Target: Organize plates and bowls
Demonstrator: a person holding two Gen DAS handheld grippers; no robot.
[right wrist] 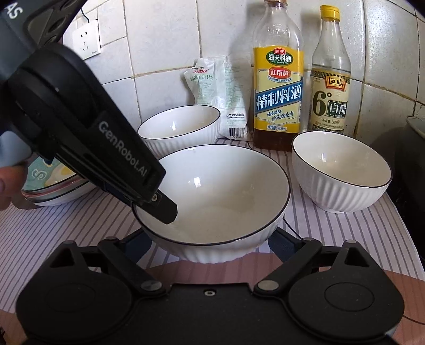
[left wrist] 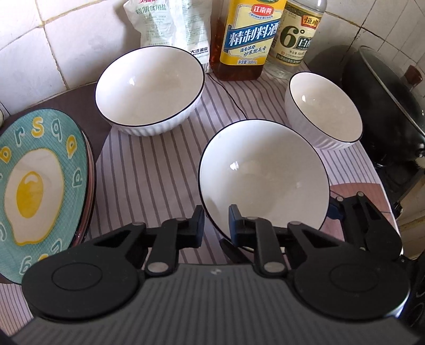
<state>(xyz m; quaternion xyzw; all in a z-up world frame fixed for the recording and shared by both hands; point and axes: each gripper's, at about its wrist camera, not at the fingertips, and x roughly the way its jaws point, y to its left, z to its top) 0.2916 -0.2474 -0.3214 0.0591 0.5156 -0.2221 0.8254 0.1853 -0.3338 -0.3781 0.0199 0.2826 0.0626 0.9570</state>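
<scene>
Bowls are still scattered: you have three white ones standing apart on the striped cloth, none nested yet. The near bowl sits in the middle, closest to you, the far bowl stands back left by the salt bag, and the small bowl is off to the right below the two bottles. The plates already lie stacked at the left, egg pattern on top, so that half looks done; stacking the bowls is what is left. Your left gripper has its fingers drawn close together, pinching the near bowl's left rim, one finger inside the bowl and the other outside it. Your right gripper is spread wide, its fingers standing either side of the same bowl's base down by the cloth; whether they touch the ribbed wall you cannot tell. I judge that you are about to lift this bowl.
</scene>
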